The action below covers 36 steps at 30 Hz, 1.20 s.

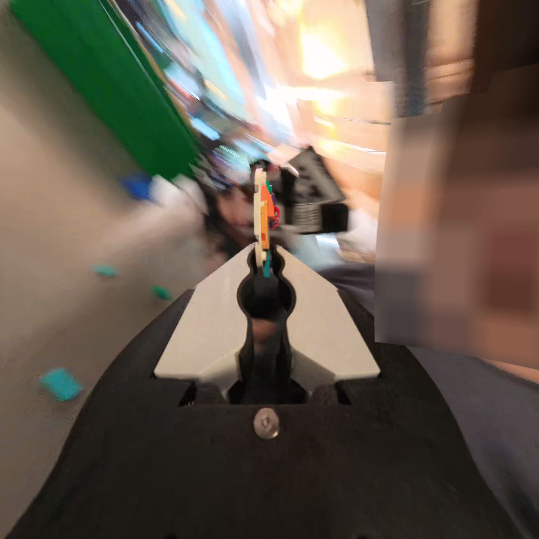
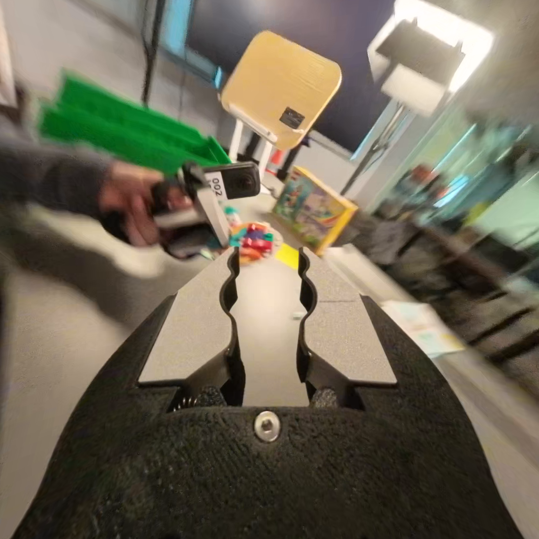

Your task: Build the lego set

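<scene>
Left gripper (image 1: 266, 256) pinches the lego assembly (image 1: 262, 213) edge-on, presenting it beside the right gripper (image 2: 268, 256), whose jaws gape, empty.

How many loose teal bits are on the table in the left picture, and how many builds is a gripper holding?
Loose teal pieces: 3
Lego build, shut in the left gripper: 1
Total: 4
</scene>
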Each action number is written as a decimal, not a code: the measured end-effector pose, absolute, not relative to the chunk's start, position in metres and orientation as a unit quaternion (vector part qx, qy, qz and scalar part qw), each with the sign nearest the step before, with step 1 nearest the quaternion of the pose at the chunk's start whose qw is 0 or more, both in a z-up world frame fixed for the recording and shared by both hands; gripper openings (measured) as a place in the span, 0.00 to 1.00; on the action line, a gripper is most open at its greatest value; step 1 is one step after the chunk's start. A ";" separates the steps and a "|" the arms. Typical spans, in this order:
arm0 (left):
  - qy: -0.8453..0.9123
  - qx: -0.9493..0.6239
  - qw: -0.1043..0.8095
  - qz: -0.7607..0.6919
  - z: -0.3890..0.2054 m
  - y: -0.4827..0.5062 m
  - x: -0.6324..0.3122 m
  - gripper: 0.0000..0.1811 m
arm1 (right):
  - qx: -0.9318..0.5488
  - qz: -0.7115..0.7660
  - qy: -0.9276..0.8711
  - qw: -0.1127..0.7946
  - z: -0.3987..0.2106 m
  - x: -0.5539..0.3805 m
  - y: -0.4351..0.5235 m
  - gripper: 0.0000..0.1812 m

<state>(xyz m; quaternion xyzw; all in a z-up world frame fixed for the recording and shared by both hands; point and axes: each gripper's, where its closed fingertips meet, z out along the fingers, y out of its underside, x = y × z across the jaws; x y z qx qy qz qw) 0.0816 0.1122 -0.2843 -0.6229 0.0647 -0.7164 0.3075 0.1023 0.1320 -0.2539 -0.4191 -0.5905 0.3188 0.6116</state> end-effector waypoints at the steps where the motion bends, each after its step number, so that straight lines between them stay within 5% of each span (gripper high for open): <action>1: 0.070 -0.640 0.359 -0.676 -0.284 0.113 0.083 0.03 | -0.462 0.395 -0.549 0.574 -0.252 0.101 0.129 0.22; 8: 0.118 -0.592 0.568 -0.559 -0.244 0.076 0.105 0.03 | -0.526 0.720 -0.333 0.306 -0.222 0.102 0.102 0.17; 16: 0.133 -0.564 0.595 -0.557 -0.235 0.057 0.115 0.03 | -0.504 0.725 -0.378 0.279 -0.210 0.104 0.072 0.08; 36: 0.113 -0.595 0.602 -0.520 -0.274 0.100 0.100 0.03 | -0.515 0.770 -0.315 0.207 -0.247 0.080 0.113 0.03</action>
